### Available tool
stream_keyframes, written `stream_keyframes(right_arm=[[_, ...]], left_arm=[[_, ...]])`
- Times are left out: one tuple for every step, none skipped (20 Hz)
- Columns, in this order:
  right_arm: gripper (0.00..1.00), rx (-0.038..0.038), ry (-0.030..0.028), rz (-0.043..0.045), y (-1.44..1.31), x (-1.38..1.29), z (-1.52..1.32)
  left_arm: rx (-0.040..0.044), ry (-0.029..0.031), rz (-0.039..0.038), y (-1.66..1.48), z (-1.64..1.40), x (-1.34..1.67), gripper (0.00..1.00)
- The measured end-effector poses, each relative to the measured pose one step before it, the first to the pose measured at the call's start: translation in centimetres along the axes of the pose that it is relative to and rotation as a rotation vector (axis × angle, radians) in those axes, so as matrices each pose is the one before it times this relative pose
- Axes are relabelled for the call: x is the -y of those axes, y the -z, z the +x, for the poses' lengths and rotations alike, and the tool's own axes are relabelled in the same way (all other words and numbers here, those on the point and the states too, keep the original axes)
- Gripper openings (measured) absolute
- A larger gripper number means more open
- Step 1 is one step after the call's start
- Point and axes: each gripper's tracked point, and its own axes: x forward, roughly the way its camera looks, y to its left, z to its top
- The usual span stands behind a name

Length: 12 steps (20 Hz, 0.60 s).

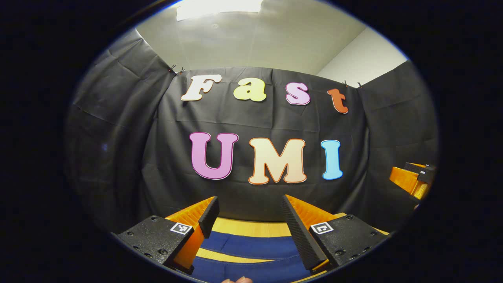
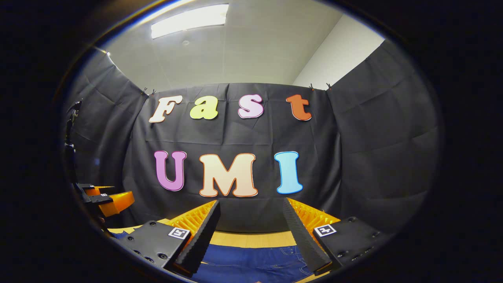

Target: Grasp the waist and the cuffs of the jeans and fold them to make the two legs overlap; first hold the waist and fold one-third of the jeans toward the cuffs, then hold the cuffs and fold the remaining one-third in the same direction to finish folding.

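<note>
The jeans (image 2: 255, 263) lie flat on the wooden table (image 2: 251, 238), a strip of bare wood showing between the denim and the table's far edge against the booth wall. In the right gripper view the waist end, with pocket stitching visible, sits under the right gripper (image 2: 251, 226); in the left gripper view two blue leg bands run crosswise, so the long axis lies side to side along the far edge. The left gripper (image 1: 249, 220) hangs above the legs. Both grippers have their fingers spread apart, grasping nothing, clear of the cloth.
</note>
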Motion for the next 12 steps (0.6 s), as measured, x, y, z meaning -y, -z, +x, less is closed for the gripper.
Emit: stream_keyframes(right_arm=[[0.98,-0.00097,-0.00576,0.00053,0.157,0.285,0.199],[0.98,-0.00293,-0.00922,0.00215,0.26,0.268,0.226],[0.98,-0.00298,-0.00917,0.00299,0.278,0.224,0.158],[0.99,-0.0014,-0.01414,0.00328,0.289,0.351,0.235],[0.98,0.00083,-0.0183,0.0034,0.144,0.124,0.223],[0.98,0.00605,-0.01929,0.00267,0.243,0.149,0.116],[0.98,0.00557,-0.014,0.00004,0.211,0.188,0.318],[0.99,-0.00148,-0.00739,0.00036,0.479,0.286,0.174],[0.99,-0.01406,-0.00625,0.00298,0.598,0.09,0.253],[0.99,-0.01515,-0.00484,0.00762,0.617,-0.014,0.334],[0.99,-0.00846,-0.00397,0.01046,0.276,-0.112,0.238],[0.98,-0.00411,-0.00469,0.00554,0.26,-0.211,0.117]], left_arm=[[-0.00537,-0.00164,0.00284,0.265,0.17,0.097,0.93],[0.00042,0.00117,0.00433,-0.036,0.203,0.084,0.93],[0.00288,0.00484,0.00519,-0.114,0.195,0.105,0.93],[0.00221,0.00382,0.01335,-0.117,0.126,-0.044,0.93],[-0.00128,0.00047,0.02178,0.241,0.073,-0.326,0.93],[-0.00591,-0.00576,0.03292,0.157,-0.111,-0.725,0.93],[-0.00657,-0.01279,0.03233,0.519,-0.259,-0.979,0.94],[-0.01093,-0.01406,0.02943,0.343,-0.327,-1.16,0.95],[-0.01618,-0.00629,0.02356,0.682,-0.273,-0.877,0.94],[-0.02077,-0.00533,0.02092,0.731,-0.425,-0.973,0.96],[-0.02872,-0.00134,0.02456,1.147,-0.361,-1.02,0.94],[-0.02953,-0.00291,0.03249,1.205,-0.287,-1.048,0.96]])
